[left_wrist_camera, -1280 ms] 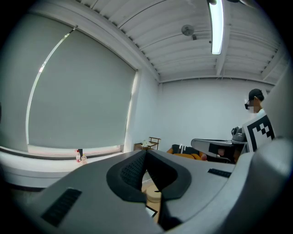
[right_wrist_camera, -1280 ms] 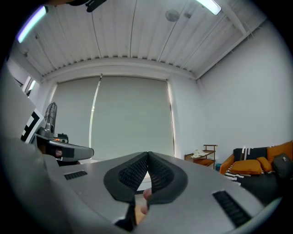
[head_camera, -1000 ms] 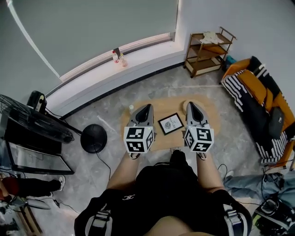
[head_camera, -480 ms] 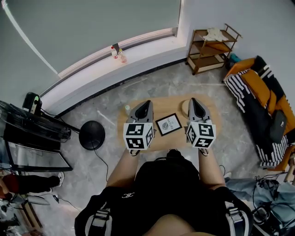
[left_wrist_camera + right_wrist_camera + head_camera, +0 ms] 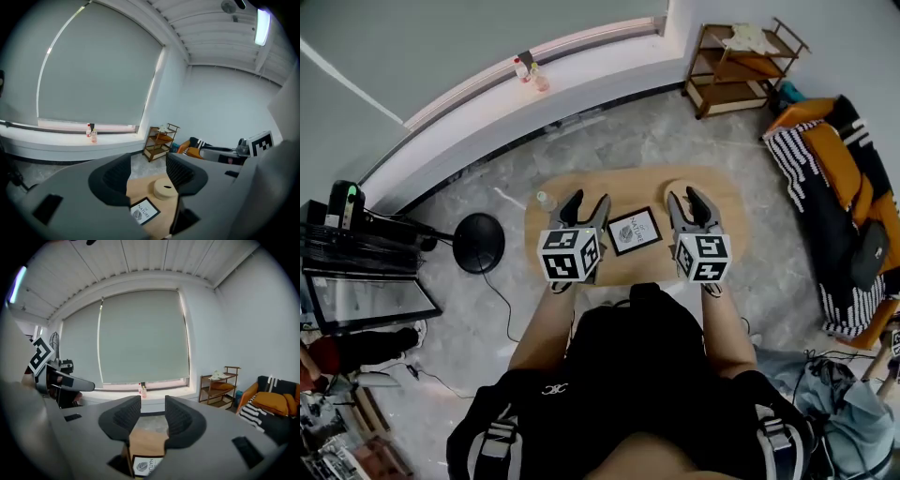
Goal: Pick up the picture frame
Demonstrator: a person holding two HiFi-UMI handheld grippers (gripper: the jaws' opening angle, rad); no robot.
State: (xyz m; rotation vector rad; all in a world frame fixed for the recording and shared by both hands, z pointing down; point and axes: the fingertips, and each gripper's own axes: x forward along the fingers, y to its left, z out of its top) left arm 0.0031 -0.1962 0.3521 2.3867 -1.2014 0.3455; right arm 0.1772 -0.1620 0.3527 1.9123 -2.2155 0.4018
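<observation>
Head view: black-rimmed picture frame [image 5: 634,231], white leaf print, flat on table [image 5: 614,187]

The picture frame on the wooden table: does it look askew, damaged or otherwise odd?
Only slightly askew. The picture frame lies flat and face up on the oval table, turned a little against the table's long edge. No crack or spill shows, and nothing else stands out.

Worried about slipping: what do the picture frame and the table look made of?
Picture frame: thin, matte black border with no shine; plastic or painted wood, cannot tell which. Table: pale tan, even, matte top; likely wood or wood-look laminate.
</observation>
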